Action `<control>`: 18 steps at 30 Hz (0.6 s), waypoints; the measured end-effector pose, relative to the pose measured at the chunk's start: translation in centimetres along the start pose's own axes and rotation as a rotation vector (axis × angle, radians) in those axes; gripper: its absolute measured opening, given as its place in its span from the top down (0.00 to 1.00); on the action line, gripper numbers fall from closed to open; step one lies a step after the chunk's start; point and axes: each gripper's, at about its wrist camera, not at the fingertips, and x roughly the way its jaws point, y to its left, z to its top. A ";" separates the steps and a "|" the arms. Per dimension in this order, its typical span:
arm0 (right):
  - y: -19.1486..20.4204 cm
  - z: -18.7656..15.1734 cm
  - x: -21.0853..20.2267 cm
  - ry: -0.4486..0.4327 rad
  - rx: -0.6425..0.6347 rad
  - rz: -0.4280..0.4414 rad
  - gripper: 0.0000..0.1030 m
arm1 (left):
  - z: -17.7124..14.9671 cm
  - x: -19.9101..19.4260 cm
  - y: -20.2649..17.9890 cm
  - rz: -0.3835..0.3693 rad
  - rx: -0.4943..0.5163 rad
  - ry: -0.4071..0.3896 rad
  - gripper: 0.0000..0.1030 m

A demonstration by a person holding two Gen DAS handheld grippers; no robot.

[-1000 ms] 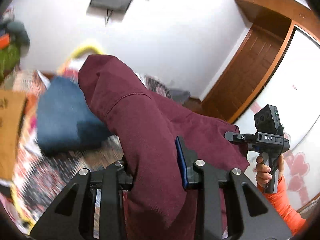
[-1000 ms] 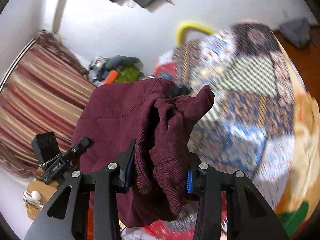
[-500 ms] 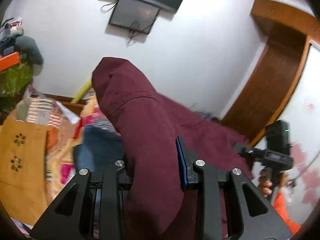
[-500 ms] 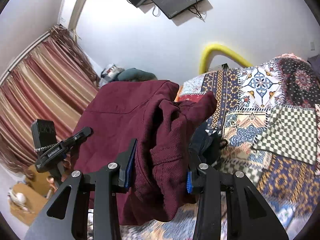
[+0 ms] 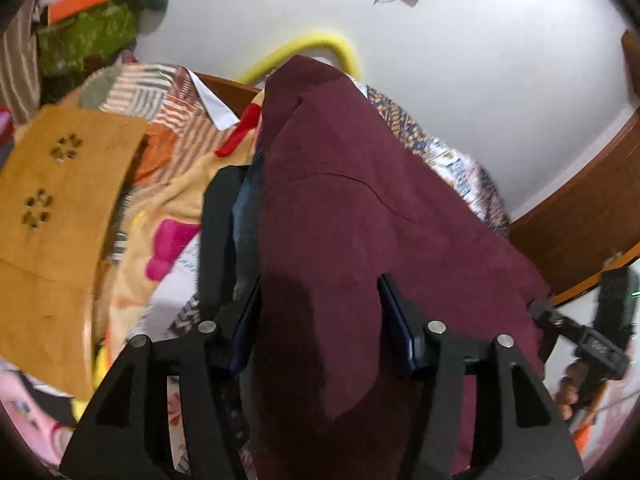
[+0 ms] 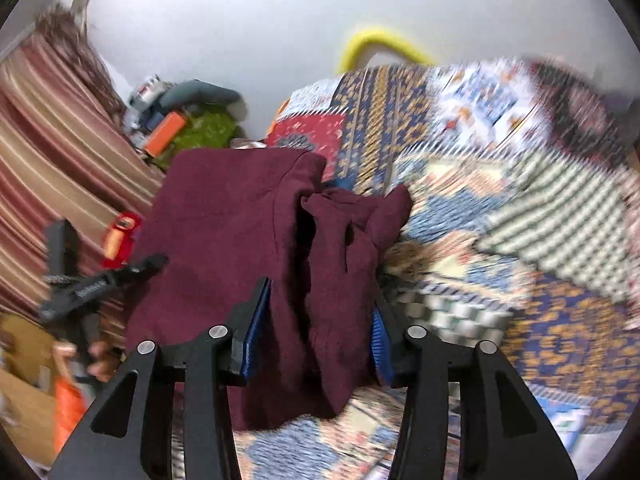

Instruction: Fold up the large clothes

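Observation:
A large maroon garment [image 5: 352, 216] hangs stretched between my two grippers above the bed. My left gripper [image 5: 320, 316] is shut on one bunched end of it, the cloth filling the space between the blue pads. My right gripper [image 6: 320, 312] is shut on the other end of the maroon garment [image 6: 240, 216], which is gathered in folds. The right gripper also shows at the right edge of the left wrist view [image 5: 576, 340]. The left gripper shows at the left of the right wrist view [image 6: 100, 280].
A patchwork quilt [image 6: 500, 216] covers the bed. A stack of dark folded clothes [image 5: 224, 220] lies on it beyond the garment. A tan board [image 5: 56, 208] lies at the left. A yellow tube [image 5: 316, 46] curves at the wall. Striped curtains [image 6: 52, 120] hang at the left.
Both grippers have tilted downward toward the bed, still holding the garment. The wall screens have slid to the top edge and more of the quilt shows.

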 end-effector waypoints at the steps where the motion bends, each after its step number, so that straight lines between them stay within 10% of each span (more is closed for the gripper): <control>1: 0.8 -0.2 -1.1 -0.019 -0.021 -0.019 0.58 | -0.5 -0.9 -0.8 0.028 0.022 -0.008 0.44; 5: 2.7 -0.2 -5.1 -0.087 -0.074 -0.019 0.58 | -2.0 -4.9 -2.9 0.107 0.092 -0.056 0.44; 18: 13.1 -5.9 -23.6 -0.466 -0.235 0.079 0.58 | -9.4 -25.9 -12.0 0.039 0.236 -0.408 0.44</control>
